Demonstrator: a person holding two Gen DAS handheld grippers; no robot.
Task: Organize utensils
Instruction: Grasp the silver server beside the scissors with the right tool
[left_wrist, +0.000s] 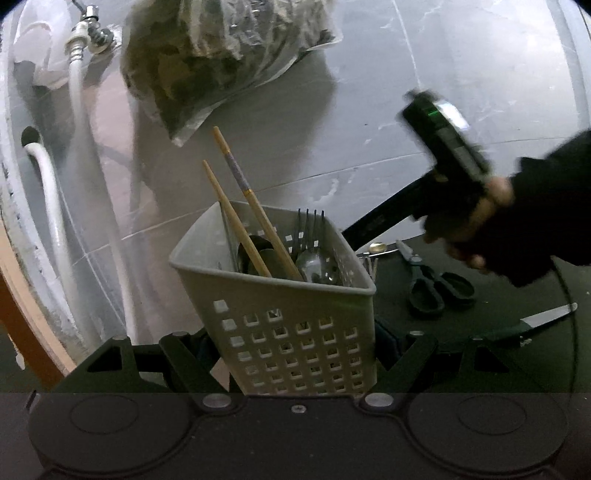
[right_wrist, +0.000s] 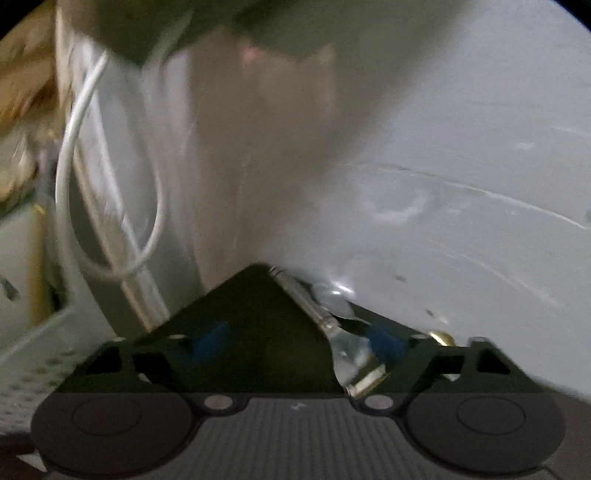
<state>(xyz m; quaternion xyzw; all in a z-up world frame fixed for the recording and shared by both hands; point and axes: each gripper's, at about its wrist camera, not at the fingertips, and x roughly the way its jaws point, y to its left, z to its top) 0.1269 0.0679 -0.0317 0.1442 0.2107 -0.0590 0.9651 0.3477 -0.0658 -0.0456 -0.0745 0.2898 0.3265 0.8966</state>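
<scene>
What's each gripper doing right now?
Left gripper: shut on the utensil basket.
Right gripper: open; a metal utensil between its fingers, ungripped.

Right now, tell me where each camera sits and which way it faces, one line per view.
Left wrist: on the left gripper, facing the tiled wall; its fingers clamp the caddy; the person's right hand shows.
Right wrist: on the right gripper, blurred, angled down at the dark counter and a silver utensil; only its fingers show.
Shared: the caddy, the white hose and the wall.
</scene>
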